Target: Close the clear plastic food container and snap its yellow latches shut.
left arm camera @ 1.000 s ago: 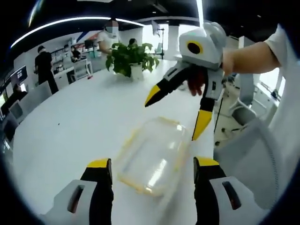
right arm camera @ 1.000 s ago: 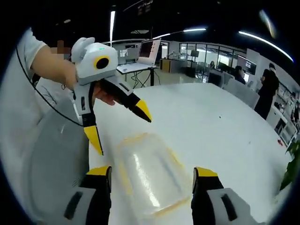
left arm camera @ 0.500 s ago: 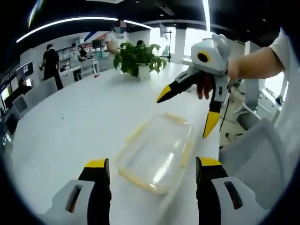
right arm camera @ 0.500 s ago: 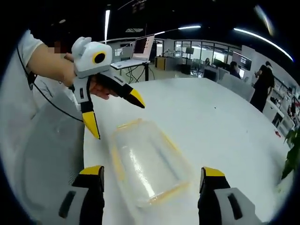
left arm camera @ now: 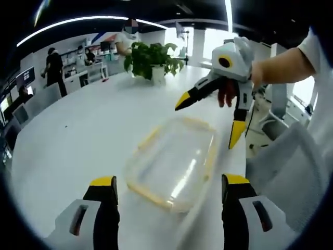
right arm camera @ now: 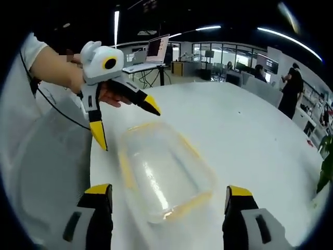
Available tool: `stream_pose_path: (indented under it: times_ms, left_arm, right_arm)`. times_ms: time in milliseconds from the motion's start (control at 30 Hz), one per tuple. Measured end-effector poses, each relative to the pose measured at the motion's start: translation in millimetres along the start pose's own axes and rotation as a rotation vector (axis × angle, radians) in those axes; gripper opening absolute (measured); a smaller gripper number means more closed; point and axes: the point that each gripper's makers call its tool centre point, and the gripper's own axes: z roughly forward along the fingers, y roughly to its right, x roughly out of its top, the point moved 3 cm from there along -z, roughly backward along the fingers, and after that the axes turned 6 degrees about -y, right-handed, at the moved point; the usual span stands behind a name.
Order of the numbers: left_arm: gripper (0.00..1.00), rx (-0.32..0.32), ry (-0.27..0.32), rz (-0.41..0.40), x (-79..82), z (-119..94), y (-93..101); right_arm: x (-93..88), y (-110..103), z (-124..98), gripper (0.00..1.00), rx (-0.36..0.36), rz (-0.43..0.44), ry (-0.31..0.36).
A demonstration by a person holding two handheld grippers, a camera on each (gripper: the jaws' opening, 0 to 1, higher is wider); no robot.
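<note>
A clear plastic food container point(left arm camera: 174, 162) with a yellow-trimmed rim lies flat on the white table point(left arm camera: 88, 125), lid on top; latch state is too blurred to tell. My left gripper point(left arm camera: 166, 195) is open, its yellow-tipped jaws either side of the container's near end, apart from it. The right gripper point(left arm camera: 210, 121) hovers open above the container's far end. In the right gripper view the container point(right arm camera: 164, 174) lies between my open right gripper point(right arm camera: 166, 200) jaws, and the left gripper point(right arm camera: 127, 127) hangs open above its far left corner.
A potted green plant point(left arm camera: 152, 61) stands at the table's far side. A grey chair back point(left arm camera: 283, 172) sits by the table edge at the right. Several people stand among desks in the background. A laptop point(right arm camera: 156, 49) rests on a far desk.
Both views have shifted slightly nearer to the container, which looks a little larger. Both grippers stay open above it; the container has not moved.
</note>
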Motion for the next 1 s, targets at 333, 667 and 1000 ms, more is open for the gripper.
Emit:
stream_pose_path:
  times_ms: [333,667,1000]
  left_arm:
    - [0.79,0.004,-0.024,0.016,-6.8,7,-0.8]
    - [0.73,0.031,-0.017,0.023,-6.9,14,-4.7]
    - [0.73,0.03,-0.014,0.034,-8.8,14,-3.9]
  right_arm:
    - [0.8,4,6,0.8,0.009,-0.007,-0.003]
    - [-0.9,5,6,0.71,0.019,-0.046,-0.008]
    - [-0.5,6,8,0.69,0.008,-0.045,-0.004]
